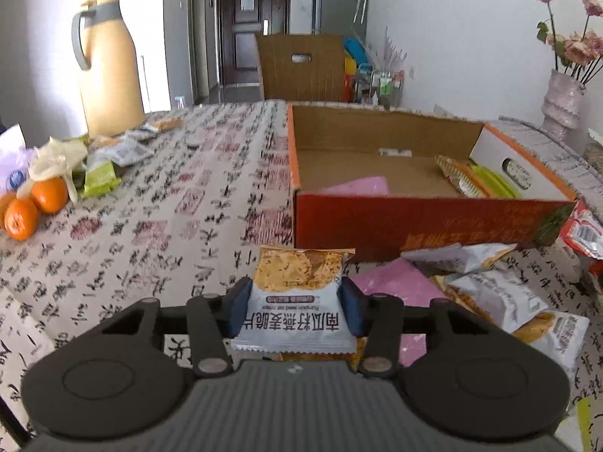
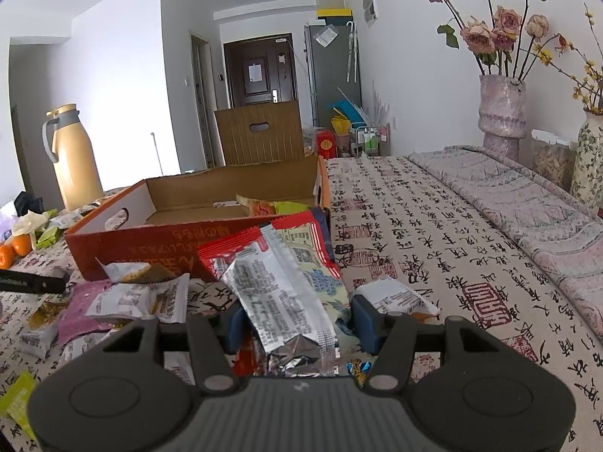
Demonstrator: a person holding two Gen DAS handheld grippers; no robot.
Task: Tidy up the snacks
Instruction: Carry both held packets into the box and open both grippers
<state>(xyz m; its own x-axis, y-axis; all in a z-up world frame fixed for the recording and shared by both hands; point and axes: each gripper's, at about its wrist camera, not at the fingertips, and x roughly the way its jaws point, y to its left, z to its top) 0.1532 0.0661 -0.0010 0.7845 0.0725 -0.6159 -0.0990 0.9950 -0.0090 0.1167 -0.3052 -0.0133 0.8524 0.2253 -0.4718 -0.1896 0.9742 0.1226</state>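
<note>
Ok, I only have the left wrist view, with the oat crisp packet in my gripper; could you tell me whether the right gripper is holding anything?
Observer: Yes, the right gripper is shut on a bunch of snack packets, a silver one in front of red-edged ones.
Operator: Thank you. Is anything standing beside the pink vase on that side?
Observer: A second vase, with a leaf pattern, stands to its right.
</note>
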